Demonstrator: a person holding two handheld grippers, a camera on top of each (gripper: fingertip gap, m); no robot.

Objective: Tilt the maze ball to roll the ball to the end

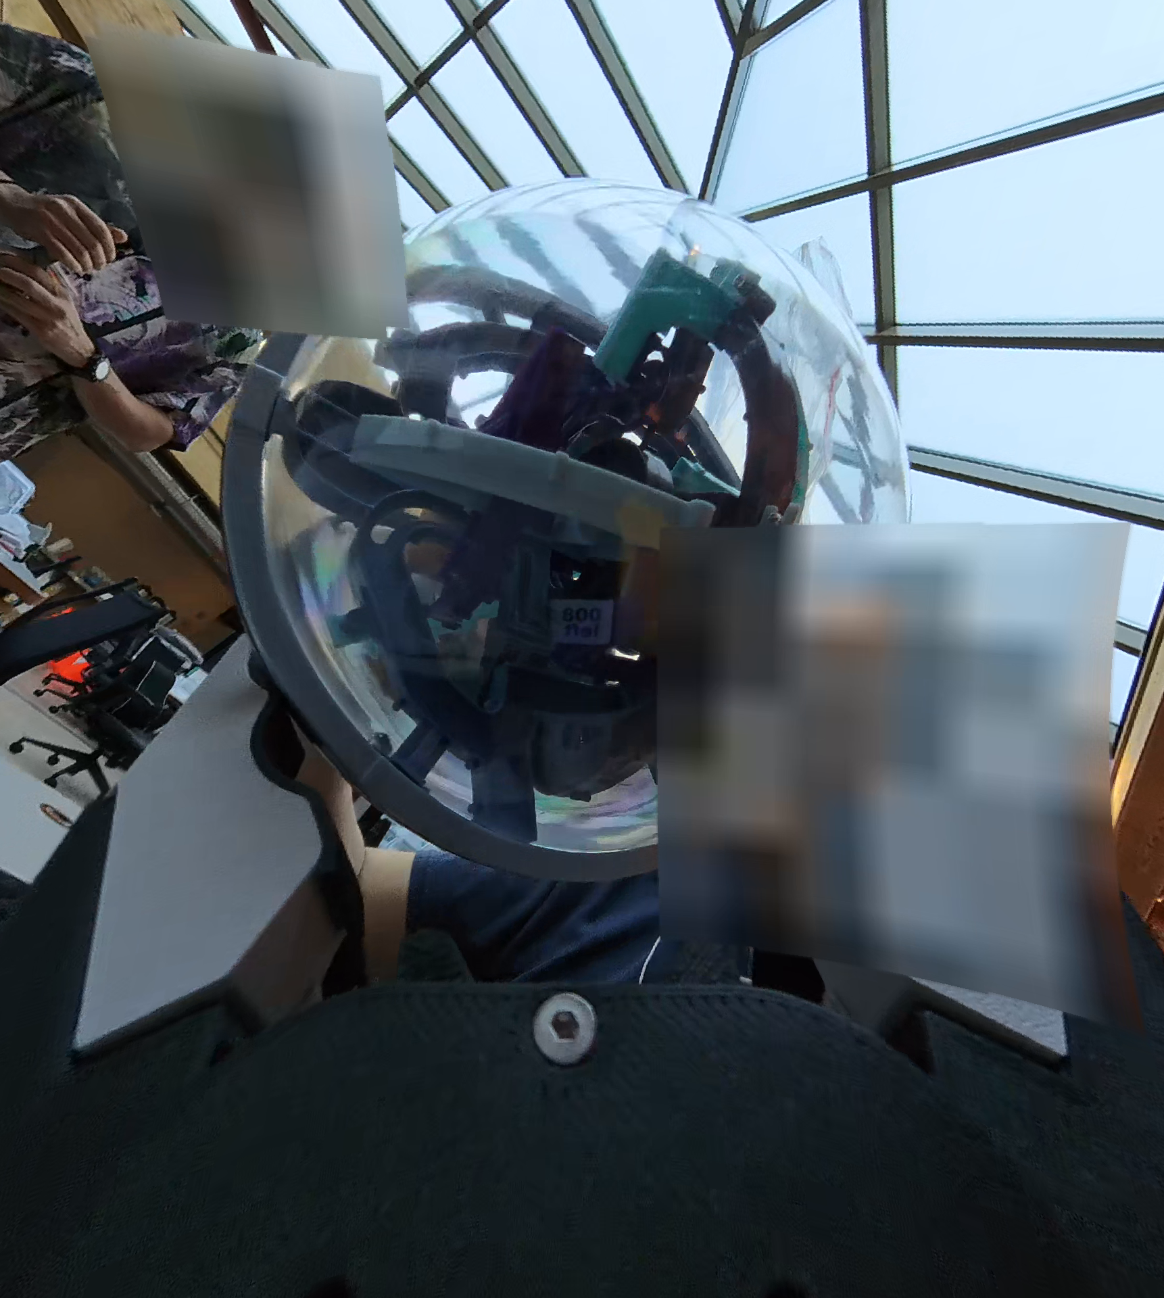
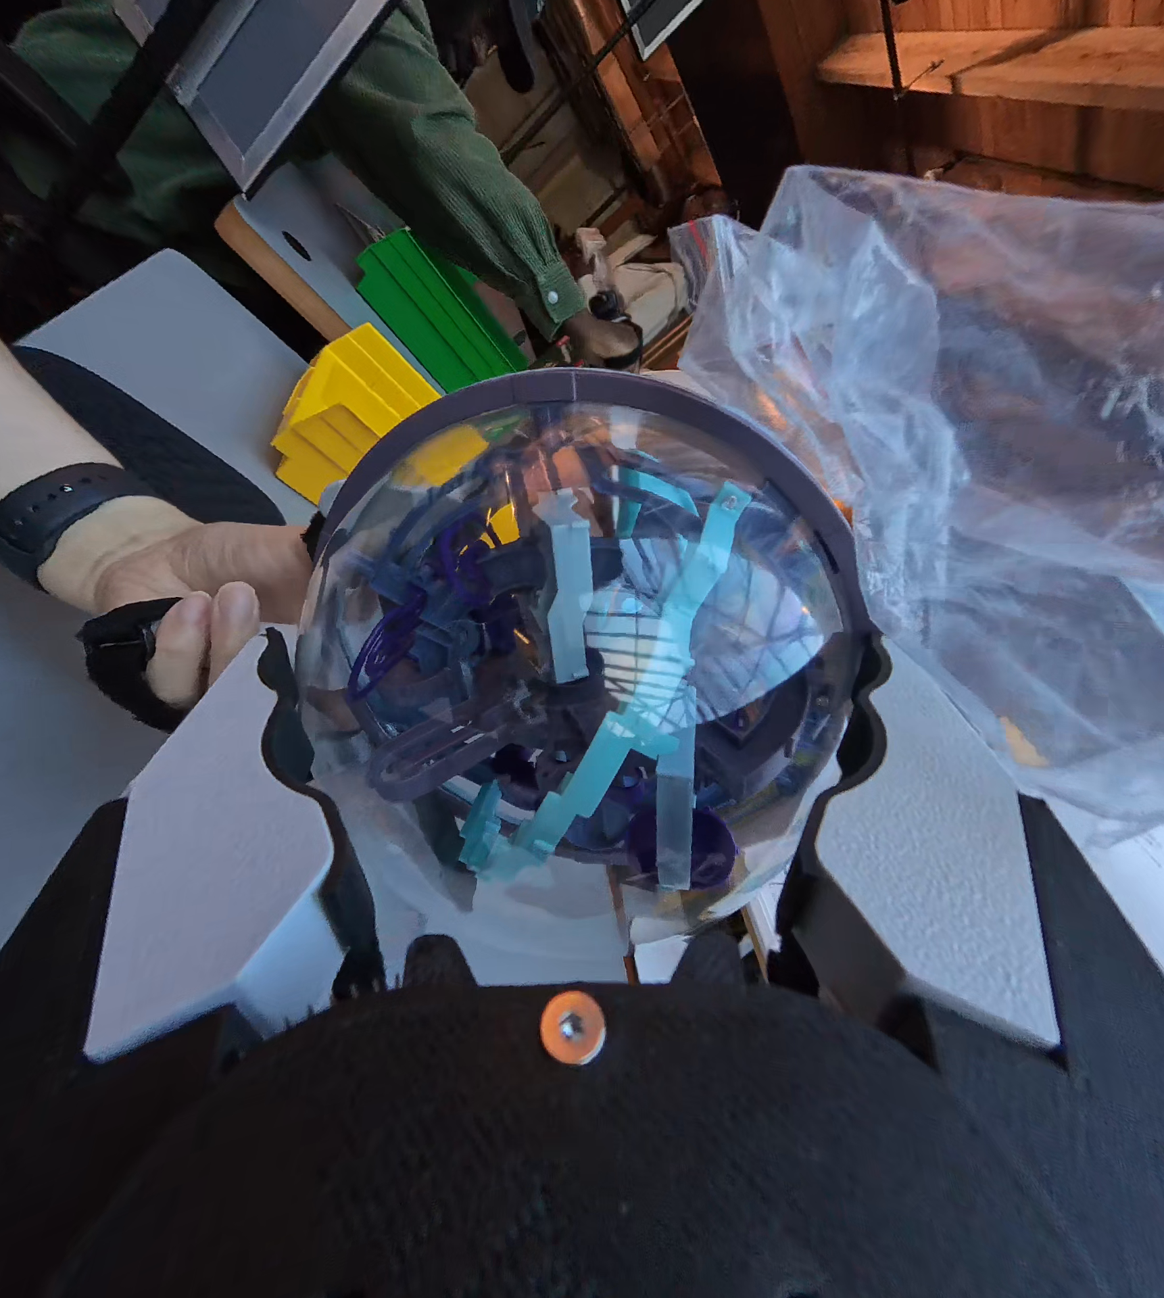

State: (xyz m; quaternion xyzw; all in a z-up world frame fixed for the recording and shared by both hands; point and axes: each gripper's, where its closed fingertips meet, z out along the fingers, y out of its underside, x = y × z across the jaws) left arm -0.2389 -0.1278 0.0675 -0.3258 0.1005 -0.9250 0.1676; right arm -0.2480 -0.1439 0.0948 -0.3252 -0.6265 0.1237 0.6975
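Between right gripper [image 2: 576, 709] jaws, clamped: maze ball [image 2: 565, 632]; left gripper [image 1: 565, 829] jaws' grip unclear, prob. blur-hidden.

Black tongs [image 2: 576, 709], silver screw [image 2: 572, 1027]

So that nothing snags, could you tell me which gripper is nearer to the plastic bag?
Right. The right gripper clamps the ball with the bag just past its right finger; the left gripper is across the ball, which hides most of the bag from it.
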